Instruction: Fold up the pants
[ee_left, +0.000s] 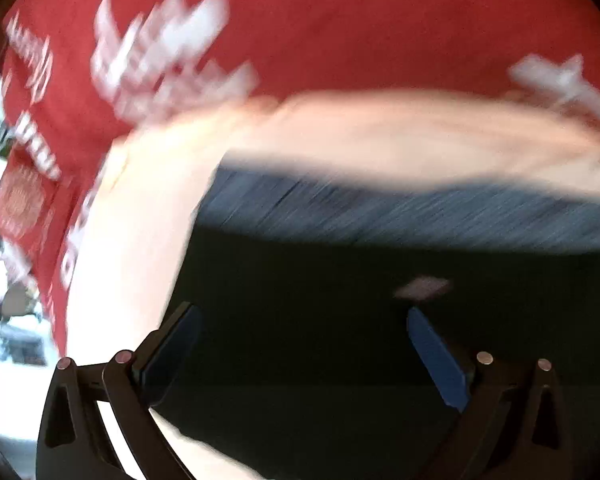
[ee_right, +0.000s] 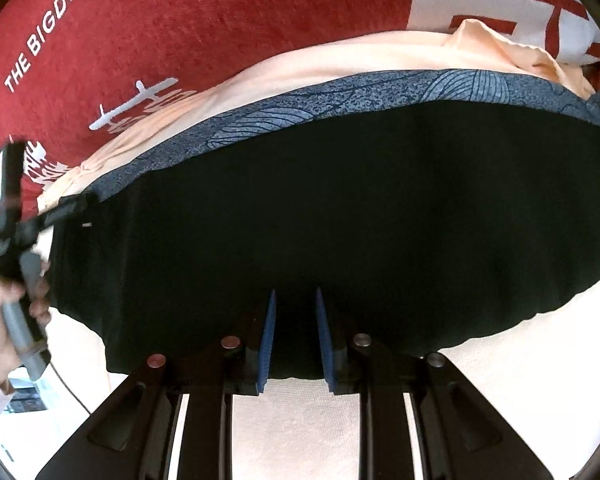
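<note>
I see the black pants (ee_right: pixel 340 216) lying flat on the pale cloth (ee_right: pixel 300 432), so I judge a fold is just starting; next I need a firm hem grip. My right gripper (ee_right: pixel 296 340) pinches the near edge, jaws nearly together. My left gripper (ee_left: pixel 300 344) hovers spread wide, holding nothing.

The left hand-held gripper (ee_left: pixel 304 344) holds its blue-padded fingers (ee_left: pixel 436 360) wide apart, nothing between them. Under and ahead of them lie the black pants (ee_left: pixel 340 320). Beyond runs a blue patterned cloth (ee_left: pixel 420 208), then a pale peach cloth (ee_left: pixel 380 136), then a red printed fabric (ee_left: pixel 340 20), all motion-blurred.
</note>
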Demonstrator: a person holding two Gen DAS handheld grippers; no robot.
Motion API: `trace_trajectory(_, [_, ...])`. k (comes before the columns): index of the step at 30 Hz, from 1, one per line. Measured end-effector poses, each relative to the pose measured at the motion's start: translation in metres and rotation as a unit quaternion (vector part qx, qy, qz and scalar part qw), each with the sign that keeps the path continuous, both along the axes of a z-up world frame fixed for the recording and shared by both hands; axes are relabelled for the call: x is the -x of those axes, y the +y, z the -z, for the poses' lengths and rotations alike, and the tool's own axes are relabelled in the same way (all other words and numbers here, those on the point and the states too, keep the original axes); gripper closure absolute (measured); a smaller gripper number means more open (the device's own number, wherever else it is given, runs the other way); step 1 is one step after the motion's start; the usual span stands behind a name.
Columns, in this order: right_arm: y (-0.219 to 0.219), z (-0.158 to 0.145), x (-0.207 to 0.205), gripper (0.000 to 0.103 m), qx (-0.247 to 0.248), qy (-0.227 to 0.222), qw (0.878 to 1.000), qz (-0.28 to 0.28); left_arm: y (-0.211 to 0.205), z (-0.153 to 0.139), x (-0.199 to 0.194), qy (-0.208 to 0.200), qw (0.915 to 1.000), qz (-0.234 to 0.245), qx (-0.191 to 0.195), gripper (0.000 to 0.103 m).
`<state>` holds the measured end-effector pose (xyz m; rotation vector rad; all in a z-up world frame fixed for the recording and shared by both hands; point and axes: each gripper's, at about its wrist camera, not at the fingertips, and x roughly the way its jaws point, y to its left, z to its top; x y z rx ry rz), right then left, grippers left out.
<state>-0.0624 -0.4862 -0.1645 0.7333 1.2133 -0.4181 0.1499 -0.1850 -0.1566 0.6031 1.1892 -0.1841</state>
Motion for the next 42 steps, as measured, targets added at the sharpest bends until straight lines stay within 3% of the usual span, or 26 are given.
trace_trajectory(1, [0.002, 0.0, 0.0, 0.08, 0.004, 0.0, 1.0, -0.003, 0.016, -0.003, -0.001, 0.01, 0.9991, -0.016, 0.037, 0.0])
trace_trajectory(2, [0.003, 0.0, 0.0, 0.08, 0.007, 0.001, 1.0, -0.005, 0.024, -0.004, -0.002, 0.021, 0.9983, -0.028, 0.046, 0.0])
trace_trajectory(5, [0.006, -0.001, -0.003, 0.069, 0.0, -0.008, 1.0, -0.012, 0.022, -0.01, 0.006, 0.031, 0.9989, -0.029, 0.022, 0.0])
trace_trajectory(7, [0.01, -0.002, -0.008, 0.049, -0.006, -0.01, 1.0, -0.025, 0.012, -0.014, 0.019, 0.032, 0.9994, -0.013, 0.005, 0.0])
trace_trajectory(9, [0.018, -0.004, -0.019, 0.033, -0.005, -0.001, 0.999, -0.052, -0.002, -0.021, 0.031, 0.035, 0.9993, 0.007, 0.012, 0.0])
trace_trajectory(10, [0.022, -0.006, -0.023, 0.031, 0.003, 0.009, 0.998, -0.06, -0.005, -0.021, 0.034, 0.039, 0.999, 0.013, 0.018, 0.0])
trace_trajectory(14, [0.031, -0.016, -0.016, 0.031, -0.013, 0.004, 0.998, -0.055, -0.027, -0.036, 0.067, 0.057, 0.9969, 0.04, 0.037, 0.0])
trace_trajectory(23, [0.024, -0.027, 0.036, 0.03, -0.052, 0.019, 0.998, -0.006, -0.065, -0.046, 0.093, 0.092, 0.9926, 0.056, 0.055, 0.0])
trace_trajectory(42, [-0.051, -0.034, 0.133, 0.03, -0.063, 0.004, 0.993, 0.102, -0.193, -0.049, 0.182, 0.104, 0.9785, 0.168, 0.058, 0.0])
